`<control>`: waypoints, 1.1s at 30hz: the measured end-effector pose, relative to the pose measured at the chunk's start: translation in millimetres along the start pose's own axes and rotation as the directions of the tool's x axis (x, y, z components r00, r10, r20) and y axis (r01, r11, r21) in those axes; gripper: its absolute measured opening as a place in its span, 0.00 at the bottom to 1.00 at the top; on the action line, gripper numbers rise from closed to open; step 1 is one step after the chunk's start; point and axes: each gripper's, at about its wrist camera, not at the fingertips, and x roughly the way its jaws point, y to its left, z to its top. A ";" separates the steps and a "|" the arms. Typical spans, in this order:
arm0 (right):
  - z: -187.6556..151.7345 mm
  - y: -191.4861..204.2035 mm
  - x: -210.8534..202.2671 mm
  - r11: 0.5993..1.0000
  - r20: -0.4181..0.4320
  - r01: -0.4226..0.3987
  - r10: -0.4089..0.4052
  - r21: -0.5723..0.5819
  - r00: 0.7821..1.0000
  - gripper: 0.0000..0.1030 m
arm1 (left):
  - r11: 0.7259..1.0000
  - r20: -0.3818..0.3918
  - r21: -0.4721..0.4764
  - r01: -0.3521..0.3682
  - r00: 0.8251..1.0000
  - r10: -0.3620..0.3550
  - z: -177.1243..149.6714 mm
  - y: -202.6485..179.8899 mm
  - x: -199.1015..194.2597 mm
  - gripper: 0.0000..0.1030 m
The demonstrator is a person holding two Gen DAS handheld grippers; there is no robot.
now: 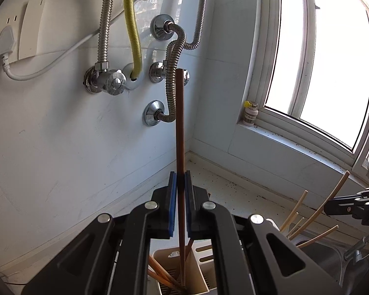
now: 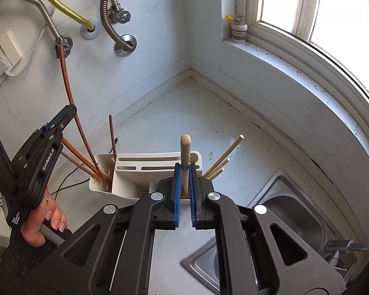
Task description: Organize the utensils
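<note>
While the white holder (image 2: 145, 172) stands beside the sink (image 2: 283, 211), the left gripper (image 1: 180, 184) clamps one brown chopstick (image 1: 180, 127) over its left compartment; the right gripper (image 2: 184, 179) clamps one pale chopstick (image 2: 185, 157), with three pale chopsticks (image 2: 223, 159) at the holder's right end.

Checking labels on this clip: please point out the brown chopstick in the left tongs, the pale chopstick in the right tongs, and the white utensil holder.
brown chopstick (image 1: 180, 127): left wrist view, mid-shaft above the pads.
pale chopstick (image 2: 185, 147): right wrist view, upper shaft near its rounded end.
white utensil holder (image 2: 125, 186): right wrist view, front wall.

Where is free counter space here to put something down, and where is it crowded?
Free: the bare counter between the utensil holder and the wall corner, and the strip between holder and sink. Crowded: the holder itself, where both grippers hold chopsticks over its end compartments.
</note>
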 end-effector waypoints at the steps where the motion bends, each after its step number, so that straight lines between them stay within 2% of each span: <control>1: 0.0 0.5 1.3 1.000 -0.002 0.001 -0.002 -0.001 1.000 0.06 | 1.000 -0.001 0.000 0.000 1.000 0.000 -1.5 0.8 2.2 0.06; 5: 1.1 0.7 5.2 1.000 -0.010 0.002 -0.002 -0.001 1.000 0.06 | 1.000 -0.019 -0.011 0.003 1.000 -0.003 -5.5 4.6 8.5 0.06; 8: 0.4 1.2 8.1 1.000 -0.033 -0.029 0.029 0.002 0.999 0.06 | 1.000 -0.031 -0.008 -0.002 1.000 0.001 -8.0 5.2 10.7 0.06; 10: -0.1 0.5 9.5 0.999 -0.044 -0.050 0.051 0.016 0.998 0.10 | 1.000 -0.032 -0.002 -0.001 0.999 0.001 -9.1 4.4 10.9 0.08; 12: -0.8 0.2 7.2 0.999 -0.025 -0.049 0.049 0.024 0.998 0.40 | 1.000 -0.022 0.004 -0.005 1.000 0.005 -9.0 3.5 8.6 0.22; 13: -1.0 0.4 5.8 0.999 -0.017 -0.044 0.045 0.022 0.999 0.41 | 1.000 -0.013 0.006 -0.010 1.000 0.010 -8.6 3.0 7.0 0.34; 14: -1.0 0.9 5.2 0.999 -0.015 -0.043 0.043 0.019 0.999 0.41 | 1.000 -0.004 0.009 -0.016 1.000 0.016 -8.4 2.4 5.1 0.40; 16: -0.9 -0.2 4.4 0.999 -0.012 -0.044 0.044 0.022 0.999 0.41 | 1.000 0.008 0.013 -0.014 1.000 0.014 -7.7 1.5 1.7 0.40; 18: -0.8 -1.9 3.4 0.999 -0.003 -0.045 0.045 0.030 0.999 0.41 | 1.000 0.014 0.020 -0.013 1.000 0.013 -6.5 -0.1 -1.9 0.45; 20: -1.2 -3.8 2.2 0.998 0.005 -0.053 0.052 0.042 0.999 0.44 | 0.999 0.036 0.026 -0.028 0.999 0.027 -5.5 -1.4 -7.1 0.61; 22: -1.5 -4.9 0.3 0.997 0.017 -0.053 0.052 0.048 0.998 0.49 | 0.999 0.060 0.031 -0.042 0.997 0.040 -5.6 -1.7 -13.8 0.63; 25: -2.7 -6.7 -4.3 0.998 0.037 -0.047 0.045 0.053 0.998 0.52 | 0.999 0.057 0.024 -0.042 0.998 0.040 -4.2 0.6 -19.3 0.63; 27: -4.1 -9.2 -8.5 0.997 0.057 -0.045 0.042 0.062 0.998 0.59 | 0.999 0.057 0.022 -0.046 0.997 0.045 -4.0 2.2 -23.2 0.63; 29: -5.5 -11.2 -13.1 0.997 0.073 -0.045 0.041 0.065 0.997 0.61 | 0.999 0.057 0.020 -0.047 0.997 0.046 -3.9 2.5 -28.6 0.71; 31: -6.7 -13.1 -17.5 0.996 0.085 -0.050 0.045 0.068 0.995 0.63 | 0.999 0.066 0.020 -0.050 0.997 0.048 -4.1 1.9 -35.1 0.73; 33: -9.1 -15.4 -23.1 0.996 0.107 -0.052 0.044 0.072 0.993 0.73 | 0.998 0.073 0.023 -0.052 0.996 0.050 -4.2 0.2 -42.4 0.76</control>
